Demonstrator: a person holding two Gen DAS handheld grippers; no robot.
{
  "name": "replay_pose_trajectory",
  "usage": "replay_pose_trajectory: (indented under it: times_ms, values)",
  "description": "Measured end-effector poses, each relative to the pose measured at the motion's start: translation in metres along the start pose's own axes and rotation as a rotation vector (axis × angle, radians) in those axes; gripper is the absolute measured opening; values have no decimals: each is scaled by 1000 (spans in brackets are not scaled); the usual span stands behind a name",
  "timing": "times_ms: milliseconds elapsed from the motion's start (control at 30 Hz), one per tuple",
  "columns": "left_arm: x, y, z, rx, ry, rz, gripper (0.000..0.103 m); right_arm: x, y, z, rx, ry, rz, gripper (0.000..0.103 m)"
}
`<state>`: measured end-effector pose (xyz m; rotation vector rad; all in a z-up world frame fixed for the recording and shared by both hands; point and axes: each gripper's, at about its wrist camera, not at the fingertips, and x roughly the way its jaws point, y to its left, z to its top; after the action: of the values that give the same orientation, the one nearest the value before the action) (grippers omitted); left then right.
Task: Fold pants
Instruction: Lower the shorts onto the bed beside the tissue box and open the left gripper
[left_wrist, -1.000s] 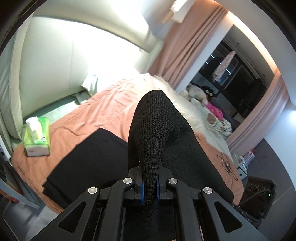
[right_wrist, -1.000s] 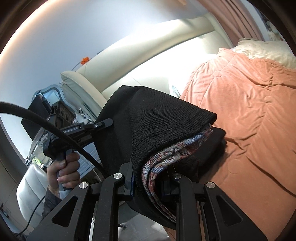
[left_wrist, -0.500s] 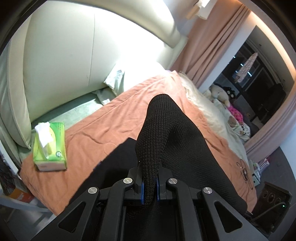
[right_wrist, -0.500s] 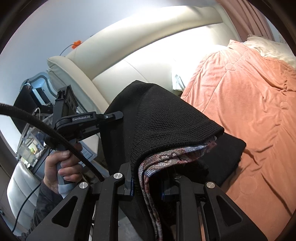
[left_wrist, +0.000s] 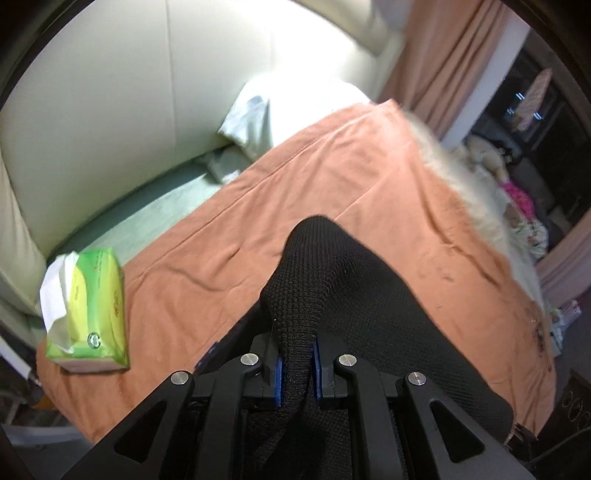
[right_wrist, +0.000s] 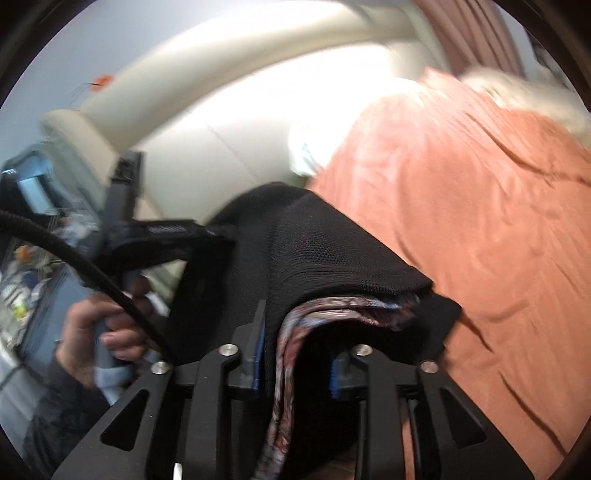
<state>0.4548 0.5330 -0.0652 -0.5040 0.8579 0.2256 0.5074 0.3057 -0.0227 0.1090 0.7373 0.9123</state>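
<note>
The black knit pants (left_wrist: 354, 295) hang over an orange bedspread (left_wrist: 332, 177). My left gripper (left_wrist: 295, 363) is shut on a bunched fold of the pants and holds it raised. In the right wrist view my right gripper (right_wrist: 295, 363) is shut on the pants (right_wrist: 314, 258) at an edge where a patterned lining (right_wrist: 332, 314) shows. A lower black layer (right_wrist: 439, 317) lies on the bedspread (right_wrist: 480, 203). The left gripper's body (right_wrist: 162, 236) shows at the left, held by a hand.
A green tissue pack (left_wrist: 88, 310) lies at the bed's left edge. A cream padded headboard (left_wrist: 129, 92) and a white pillow (left_wrist: 288, 107) are behind. Stuffed toys (left_wrist: 487, 151) sit at the far right. A black cable (right_wrist: 74, 254) crosses the right wrist view.
Both grippers have carried the pants toward the headboard and lower over the bed. The flat black layer seen at the left a second ago is now mostly hidden under the lifted cloth.
</note>
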Motion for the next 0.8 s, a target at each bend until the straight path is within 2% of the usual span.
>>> replay_pose_trajectory:
  times_ms: [33, 100, 133, 167, 200, 400, 533, 667, 800]
  values:
    - [6, 3, -2, -16, 17, 17, 13, 8, -10, -3, 40, 45, -17, 32]
    - [5, 10, -8, -38, 15, -1, 25, 16, -28, -12, 104, 114, -16, 34]
    - [1, 13, -11, -46, 4, -10, 38, 14, -36, -18, 115, 120, -12, 35]
    - [-4, 15, -15, -51, -8, -12, 46, 10, -40, -22, 111, 113, -21, 35]
    - [-10, 17, -19, -52, -18, -8, 49, 5, -42, -25, 101, 105, -33, 35]
    - [-41, 33, -44, -86, -38, 15, 51, -8, -46, -16, 107, 87, -35, 35]
    - [-61, 48, -65, -117, -51, 30, 57, -13, -51, -10, 121, 63, 2, 35]
    - [-75, 66, -87, -162, -56, 32, 57, -2, -64, -7, 190, 98, 73, 35]
    - [-85, 80, -109, -181, -53, 36, 57, 16, -76, 0, 209, 97, 55, 35]
